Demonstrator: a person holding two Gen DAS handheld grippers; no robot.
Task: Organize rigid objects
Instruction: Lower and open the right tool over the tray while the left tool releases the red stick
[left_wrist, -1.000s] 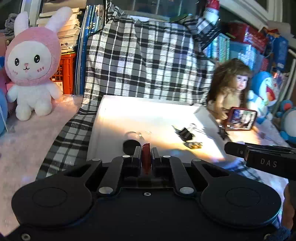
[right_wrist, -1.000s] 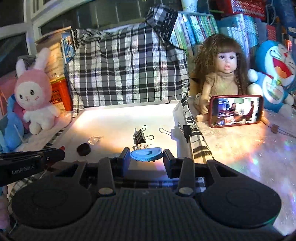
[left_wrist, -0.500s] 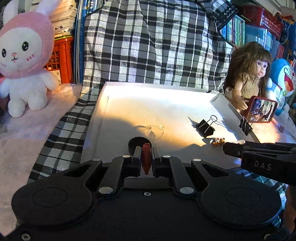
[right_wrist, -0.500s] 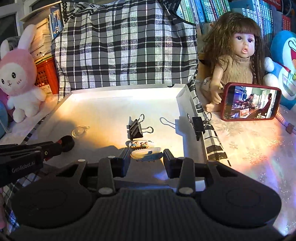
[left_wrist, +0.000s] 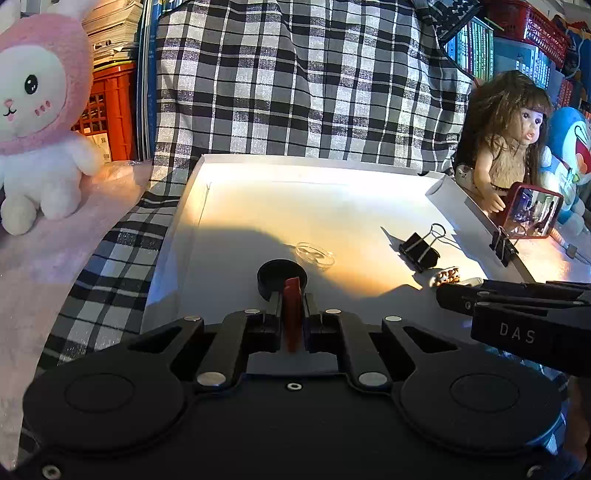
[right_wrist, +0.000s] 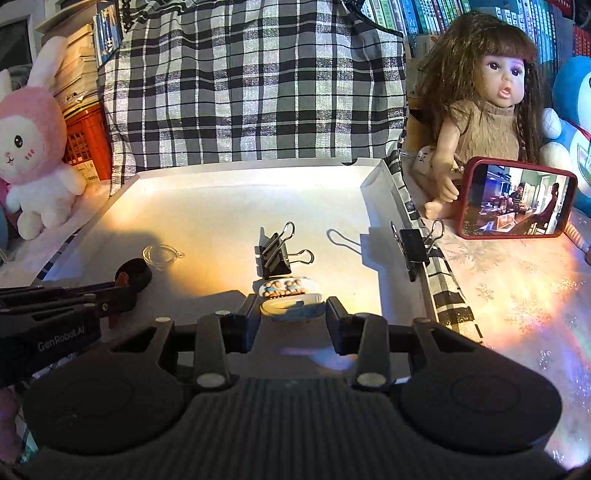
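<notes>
From the left wrist view, your left tongs (left_wrist: 293, 295) are clenched on a thin red piece (left_wrist: 292, 314) held edge-on, directly over the black round cap (left_wrist: 281, 276) in the white tray (left_wrist: 199, 206); any tilt could let it twist free. From the right wrist view, your right tongs (right_wrist: 291, 312) grasp a pale oval case (right_wrist: 291, 308) just short of the patterned oval (right_wrist: 288, 287) and black binder clip (right_wrist: 275, 254); pushing forward would knock them.
</notes>
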